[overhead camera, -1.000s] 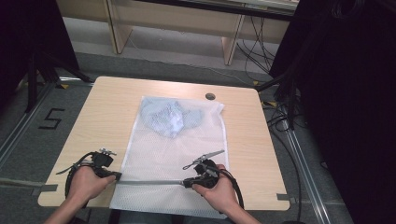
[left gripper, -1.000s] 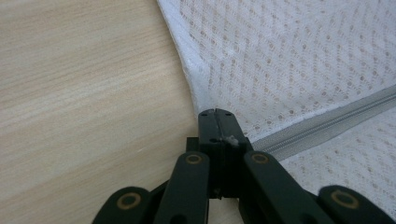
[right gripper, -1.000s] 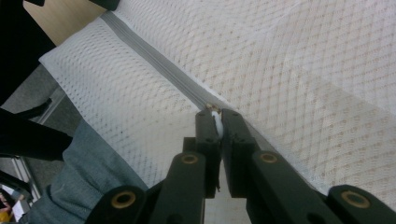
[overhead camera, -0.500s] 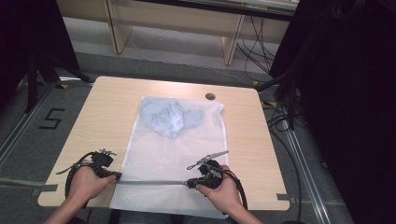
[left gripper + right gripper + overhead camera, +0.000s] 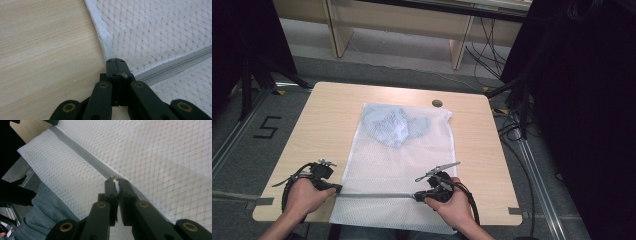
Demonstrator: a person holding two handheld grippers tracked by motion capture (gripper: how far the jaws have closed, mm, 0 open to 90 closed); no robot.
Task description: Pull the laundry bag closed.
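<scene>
A white mesh laundry bag (image 5: 397,165) lies on the wooden table (image 5: 327,115), with a light-blue garment (image 5: 392,127) bunched inside its far end. A grey zipper (image 5: 377,195) crosses the bag near the front edge. My left gripper (image 5: 338,189) is shut on the bag's left edge at the zipper's end; its jaws (image 5: 115,60) meet on the seam where the zipper (image 5: 175,65) starts. My right gripper (image 5: 417,196) sits farther right on the zipper. In the right gripper view it (image 5: 115,181) pinches the small zipper pull (image 5: 113,178) at the end of the zipper (image 5: 80,152).
A round cable hole (image 5: 437,103) marks the table's far right. Black cables (image 5: 512,125) trail on the floor to the right, and a "5" (image 5: 267,127) is taped on the floor at left. The bag's front end hangs over the table edge above the person's knee (image 5: 42,220).
My right gripper has slid a little to the right along the zipper. The left gripper and the bag have stayed put.
</scene>
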